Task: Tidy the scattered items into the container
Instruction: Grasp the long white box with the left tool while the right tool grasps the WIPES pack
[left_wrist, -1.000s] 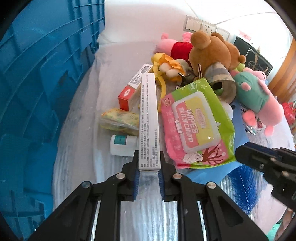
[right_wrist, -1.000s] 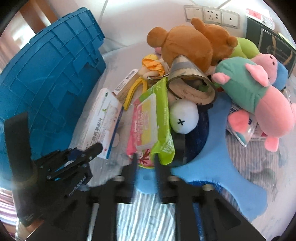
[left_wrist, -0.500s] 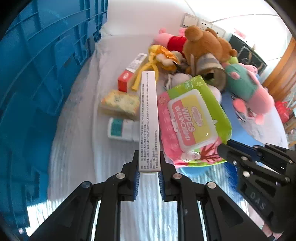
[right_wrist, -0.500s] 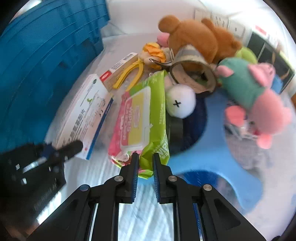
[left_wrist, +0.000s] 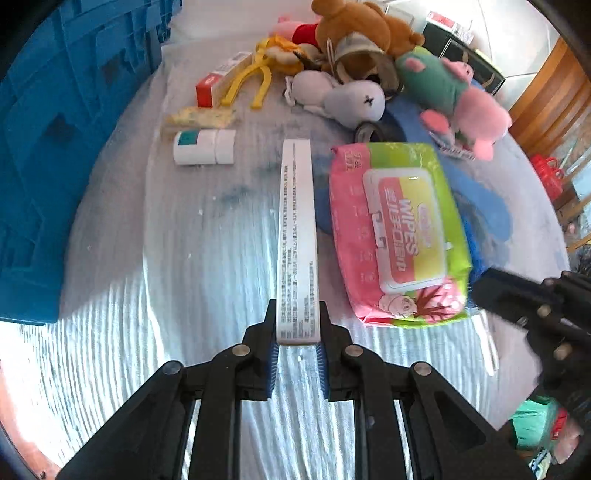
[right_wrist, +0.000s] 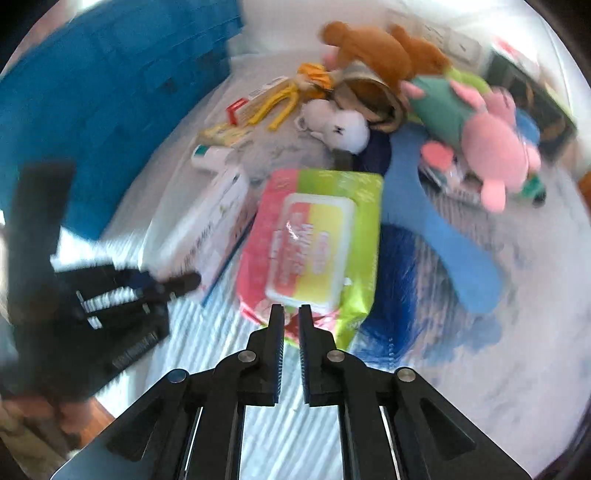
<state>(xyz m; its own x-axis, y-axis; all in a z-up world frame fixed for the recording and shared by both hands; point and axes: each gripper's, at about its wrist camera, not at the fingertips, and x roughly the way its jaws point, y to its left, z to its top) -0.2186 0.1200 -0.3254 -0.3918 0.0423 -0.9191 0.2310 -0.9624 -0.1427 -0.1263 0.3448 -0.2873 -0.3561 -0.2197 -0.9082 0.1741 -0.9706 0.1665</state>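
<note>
My left gripper (left_wrist: 296, 332) is shut on a flat white box (left_wrist: 296, 236), held edge-up above the table; the box also shows in the right wrist view (right_wrist: 214, 218). My right gripper (right_wrist: 291, 321) is shut on the near edge of a pink and green wipes pack (right_wrist: 314, 243), which also shows in the left wrist view (left_wrist: 399, 236). The blue crate (left_wrist: 55, 122) stands at the left, also in the right wrist view (right_wrist: 110, 92). Both packs hang over the white table.
Farther back lie a white bottle (left_wrist: 203, 147), a red-ended box (left_wrist: 216, 79), yellow tongs (left_wrist: 251, 81), a white plush (left_wrist: 343, 98), a brown bear (left_wrist: 362, 26), a green and pink pig plush (left_wrist: 450, 92) and a blue foam piece (right_wrist: 436, 221).
Both grippers have drawn back toward me and risen with their loads. The wipes pack has come away from the pile. The crate has slid toward the left edge of view.
</note>
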